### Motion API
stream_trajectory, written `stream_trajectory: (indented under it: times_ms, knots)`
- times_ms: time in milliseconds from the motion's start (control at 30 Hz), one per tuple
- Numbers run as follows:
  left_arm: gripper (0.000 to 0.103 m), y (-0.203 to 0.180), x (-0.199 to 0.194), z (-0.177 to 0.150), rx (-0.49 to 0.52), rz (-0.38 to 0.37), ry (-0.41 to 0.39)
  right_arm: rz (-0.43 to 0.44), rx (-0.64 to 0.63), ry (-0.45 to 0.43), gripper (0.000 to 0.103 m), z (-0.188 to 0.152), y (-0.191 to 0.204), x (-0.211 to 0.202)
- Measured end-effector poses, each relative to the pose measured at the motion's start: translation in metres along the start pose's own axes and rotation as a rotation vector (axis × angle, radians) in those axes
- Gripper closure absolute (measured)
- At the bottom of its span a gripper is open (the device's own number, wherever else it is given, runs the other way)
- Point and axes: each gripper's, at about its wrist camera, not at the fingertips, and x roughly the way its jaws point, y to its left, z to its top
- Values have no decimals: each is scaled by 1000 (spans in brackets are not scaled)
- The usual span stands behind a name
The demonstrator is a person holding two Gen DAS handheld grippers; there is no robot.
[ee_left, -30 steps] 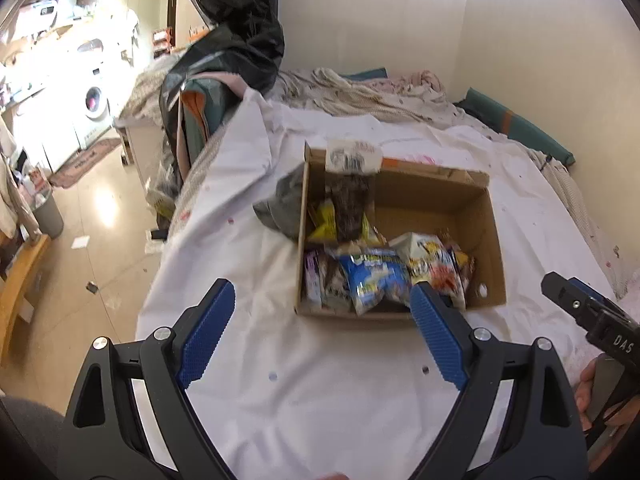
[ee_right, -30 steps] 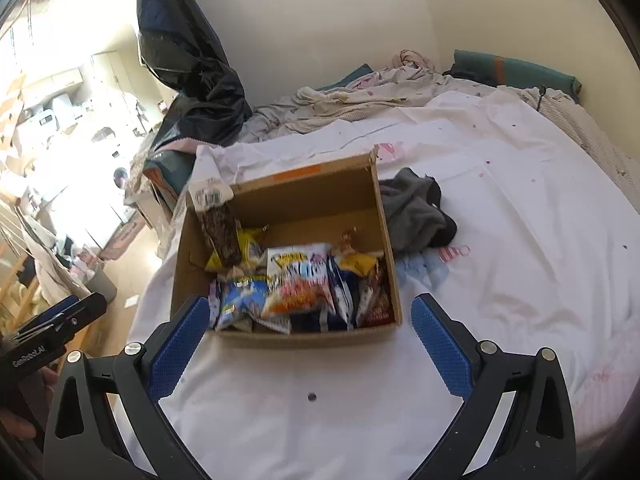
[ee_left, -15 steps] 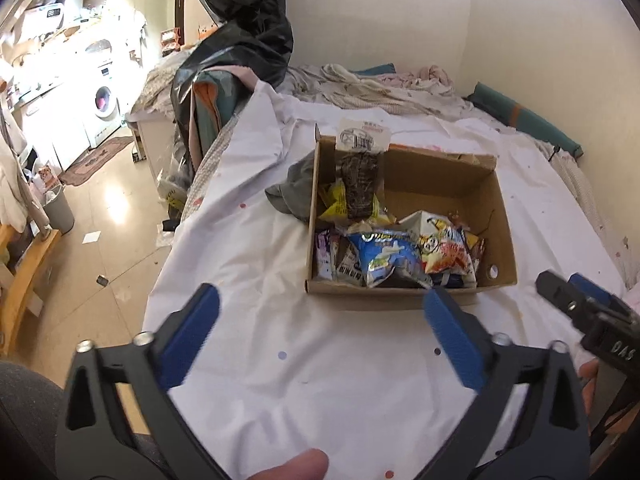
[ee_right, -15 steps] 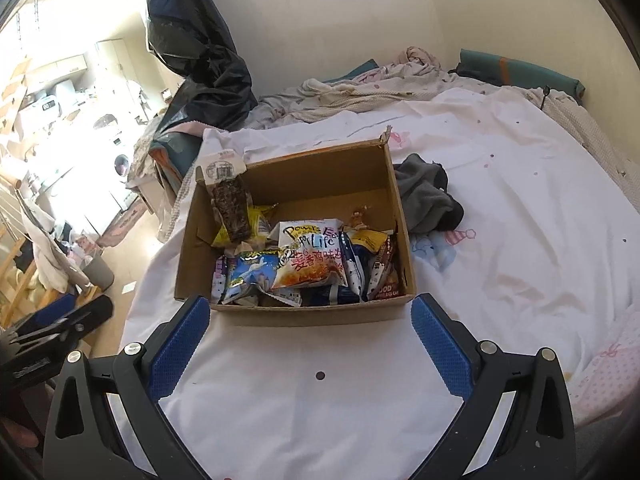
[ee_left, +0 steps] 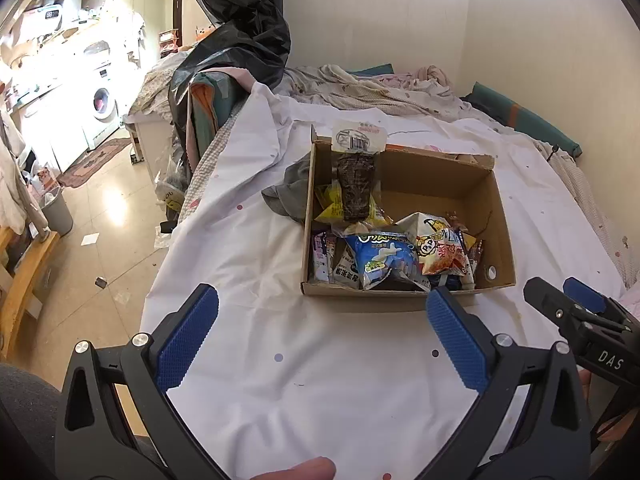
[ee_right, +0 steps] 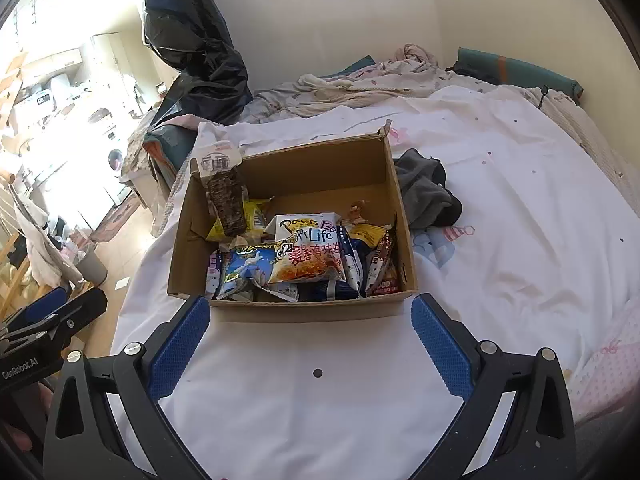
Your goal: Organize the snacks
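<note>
Both grippers, left (ee_left: 322,340) and right (ee_right: 310,344), are held spread wide and empty, just short of the cardboard box (ee_right: 312,306), where the snack packets (ee_right: 304,260) are piled; whether sorting is starting or finished cannot be judged.

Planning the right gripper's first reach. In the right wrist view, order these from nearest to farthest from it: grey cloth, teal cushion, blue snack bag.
1. Blue snack bag, front left of the box, nearest the right gripper.
2. Grey cloth, just right of the box.
3. Teal cushion, far right by the wall.
</note>
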Motion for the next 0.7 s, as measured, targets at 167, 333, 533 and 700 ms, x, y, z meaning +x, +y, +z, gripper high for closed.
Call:
stream_trajectory:
  times_ms: [167, 333, 533, 700]
  knots:
    - [0, 0, 0, 0, 0, 0, 0, -4, 6, 3, 0, -1, -1, 0]
    - [0, 0, 1, 0, -4, -1, 4, -4, 6, 1, 0, 0, -1, -1]
    - [0, -1, 1, 0, -4, -2, 5, -4, 5, -2, 0, 0, -1, -1]
    - [0, -1, 2, 0, -7, -3, 9, -5, 10, -2, 0, 1, -2, -3]
